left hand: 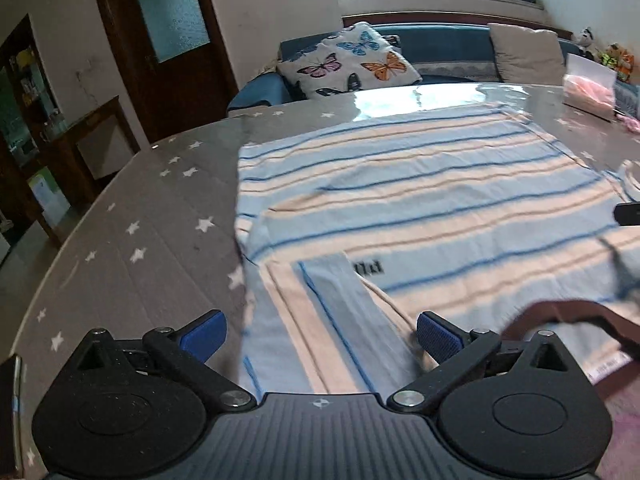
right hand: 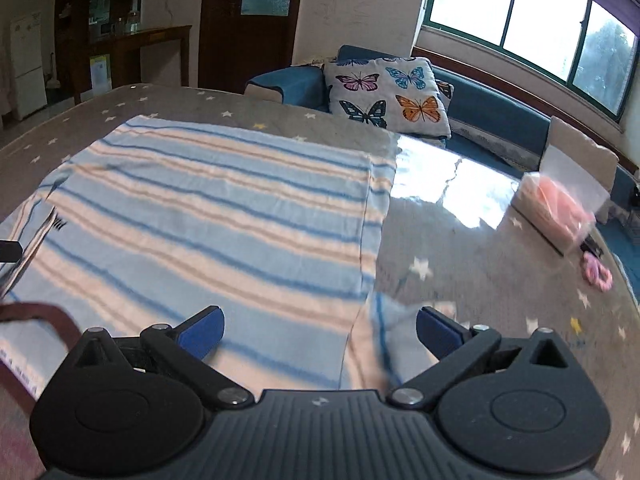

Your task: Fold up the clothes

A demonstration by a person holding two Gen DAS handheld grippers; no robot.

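Striped shirt lies spread flat on the tabletop, which wears a grey cover with white stars. Stripes pale blue, peach, dark blue. One sleeve is folded in over the shirt's body, near its dark collar; a small black print sits just beside that sleeve.

Left tongs: wide open, blue pads apart, nothing pressed between them; they hang over the shirt's sleeve side, the folded sleeve below the gap.

Right tongs: also wide open, gripping nothing; over the shirt's other side edge, one pad above the cloth, the other above bare tabletop.

Beyond the shirt: a clear bag with pink contents, a pink hair tie near it. Behind the tabletop, a blue sofa with a butterfly cushion.
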